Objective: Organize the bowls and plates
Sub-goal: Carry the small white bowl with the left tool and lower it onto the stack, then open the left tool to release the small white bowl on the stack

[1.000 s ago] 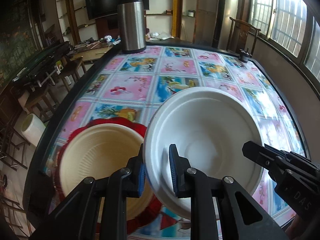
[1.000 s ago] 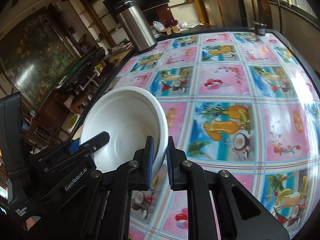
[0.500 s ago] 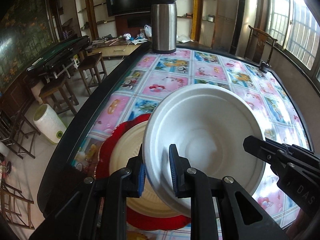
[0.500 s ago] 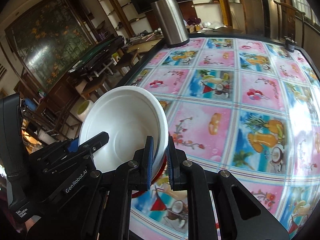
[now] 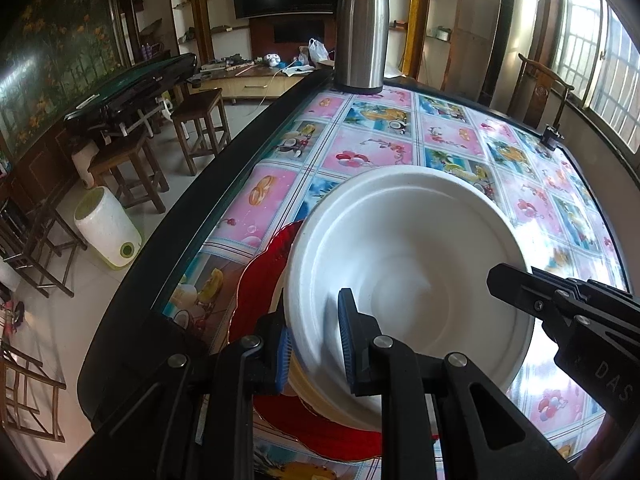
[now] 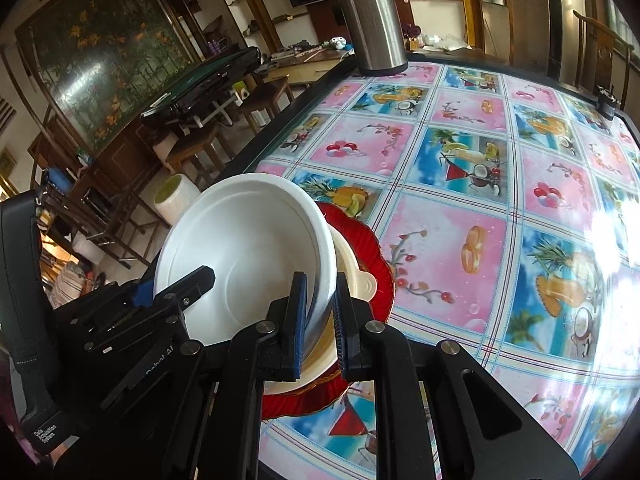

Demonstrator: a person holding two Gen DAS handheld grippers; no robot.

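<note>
Closest in, the left gripper (image 5: 313,344) has its jaws clamped on the near-left rim of the white bowl (image 5: 408,276), one pad inside the wall and one outside. The right gripper (image 6: 320,312) pinches the opposite rim the same way, so the bowl hangs tilted between the two. Directly beneath it sits a cream bowl (image 6: 352,276) on a red plate (image 5: 260,280), and whether the white bowl touches the cream one cannot be told. The plate lies close to the table's dark left edge (image 5: 224,184), with floor and wooden stools (image 5: 200,120) beyond that edge. Past the stack, the patterned table (image 6: 480,184) runs bare toward the steel flask (image 5: 362,36) at its far edge.
</note>
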